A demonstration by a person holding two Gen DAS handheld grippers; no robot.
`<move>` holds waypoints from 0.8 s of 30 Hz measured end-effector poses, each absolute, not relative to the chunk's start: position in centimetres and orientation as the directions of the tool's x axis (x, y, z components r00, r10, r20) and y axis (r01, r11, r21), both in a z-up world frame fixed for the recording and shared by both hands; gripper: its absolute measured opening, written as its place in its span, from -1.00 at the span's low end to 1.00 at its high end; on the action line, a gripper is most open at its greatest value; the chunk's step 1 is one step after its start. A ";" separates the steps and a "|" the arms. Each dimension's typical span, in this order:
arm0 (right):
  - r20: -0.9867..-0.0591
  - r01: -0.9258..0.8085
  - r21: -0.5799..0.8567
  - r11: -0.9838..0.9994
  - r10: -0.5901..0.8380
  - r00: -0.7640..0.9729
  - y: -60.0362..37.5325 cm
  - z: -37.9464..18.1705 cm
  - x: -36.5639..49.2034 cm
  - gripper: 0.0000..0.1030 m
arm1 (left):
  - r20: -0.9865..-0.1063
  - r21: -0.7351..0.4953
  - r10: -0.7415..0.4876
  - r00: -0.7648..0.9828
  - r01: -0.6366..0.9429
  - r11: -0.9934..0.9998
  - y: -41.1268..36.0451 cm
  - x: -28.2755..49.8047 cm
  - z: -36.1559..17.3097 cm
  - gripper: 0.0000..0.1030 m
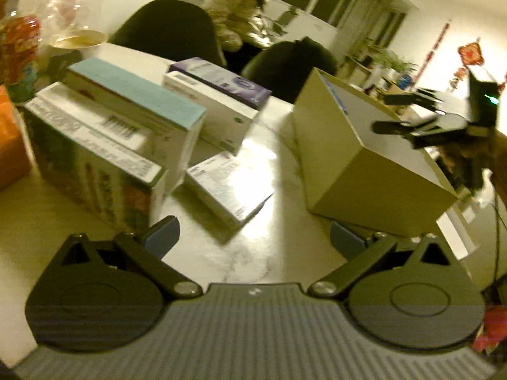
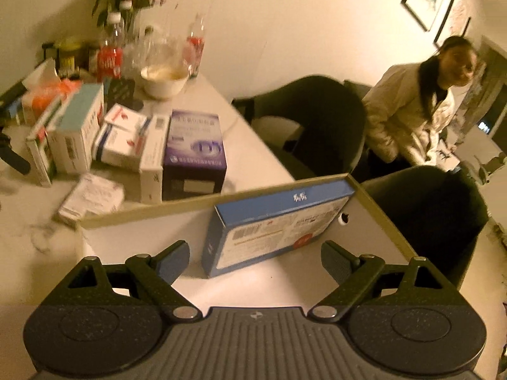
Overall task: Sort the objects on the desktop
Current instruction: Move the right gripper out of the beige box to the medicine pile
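- Right wrist view, nearest: the right gripper (image 2: 255, 261) hangs over the open bin (image 2: 374, 209) with its jaws spread wide and nothing between them. Both blue pads are bare.
- Just past the pads, at 12 o'clock, a blue box (image 2: 279, 224) stands on its long edge inside the bin, leaning toward the far wall. It looks like a sorted item set against the wall, which leaves the near floor of the bin free for more.
- The bin's far rim runs from 9 to 2 o'clock. Anything brought in from the pile must clear that rim.
- Beyond the rim at 11 o'clock, a purple box (image 2: 195, 148) stands beside a narrow white box (image 2: 153, 158), touching it. A flat packet (image 2: 92, 198) lies loose on the table (image 2: 247, 133) at 10 o'clock, near the rim.
- Farther at 10 o'clock, more boxes crowd together. Bottles and a bowl (image 2: 163, 79) stand behind them near the wall.
- Left wrist view, nearest: the left gripper (image 1: 255, 240) is likewise spread and empty, low over bare tabletop.
- At 12 o'clock the flat packet lies alone with open table around it, so I judge it the easiest to reach.
- At 10 o'clock a teal-topped box (image 1: 136, 101) rests on a larger carton (image 1: 95, 158), so the carton below is not free.
- At 2 o'clock the bin's outer wall stands near the table's edge, and the right gripper shows above it.
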State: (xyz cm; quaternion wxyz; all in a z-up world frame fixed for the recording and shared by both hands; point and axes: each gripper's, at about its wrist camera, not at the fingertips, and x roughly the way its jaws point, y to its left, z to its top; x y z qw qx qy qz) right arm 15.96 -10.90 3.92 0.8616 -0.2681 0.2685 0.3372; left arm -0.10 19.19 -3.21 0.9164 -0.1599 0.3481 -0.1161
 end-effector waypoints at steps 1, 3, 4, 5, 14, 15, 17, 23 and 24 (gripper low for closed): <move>-0.635 -0.718 -0.285 0.635 0.436 0.638 -10.9 4.2 15.4 0.79 | -0.602 -0.368 -0.309 0.736 0.088 0.926 19.2 -0.2 -3.2 1.00; -0.621 -0.710 -0.283 0.644 0.441 0.647 -11.0 4.6 14.3 0.80 | -0.607 -0.347 -0.275 0.745 0.063 0.936 19.2 -0.6 -3.0 1.00; -0.615 -0.707 -0.281 0.649 0.444 0.652 -11.1 4.8 13.8 0.80 | -0.610 -0.334 -0.257 0.749 0.052 0.941 19.1 -0.7 -3.0 1.00; -0.608 -0.704 -0.276 0.654 0.448 0.655 -11.1 5.0 13.2 0.80 | -0.614 -0.322 -0.239 0.753 0.037 0.946 19.1 -0.9 -3.0 1.00; -0.574 -0.686 -0.217 0.694 0.478 0.665 -8.8 6.3 9.4 0.73 | -0.581 -0.274 -0.115 0.806 -0.060 0.960 19.7 -2.9 -2.9 1.00; -0.571 -0.686 -0.208 0.697 0.483 0.664 -8.5 6.4 9.0 0.72 | -0.572 -0.271 -0.108 0.813 -0.062 0.961 19.8 -3.1 -2.8 1.00; -0.565 -0.685 -0.192 0.703 0.492 0.663 -7.9 6.6 8.3 0.70 | -0.565 -0.266 -0.100 0.819 -0.066 0.962 20.0 -3.5 -2.7 1.00; -0.549 -0.693 -0.126 0.710 0.532 0.644 -5.2 6.6 6.8 0.60 | -0.578 -0.271 -0.077 0.813 -0.102 0.957 21.0 -4.0 -2.5 1.00; -0.547 -0.698 -0.114 0.707 0.542 0.638 -4.7 6.6 6.6 0.56 | -0.579 -0.275 -0.076 0.811 -0.106 0.956 21.1 -4.0 -2.5 1.00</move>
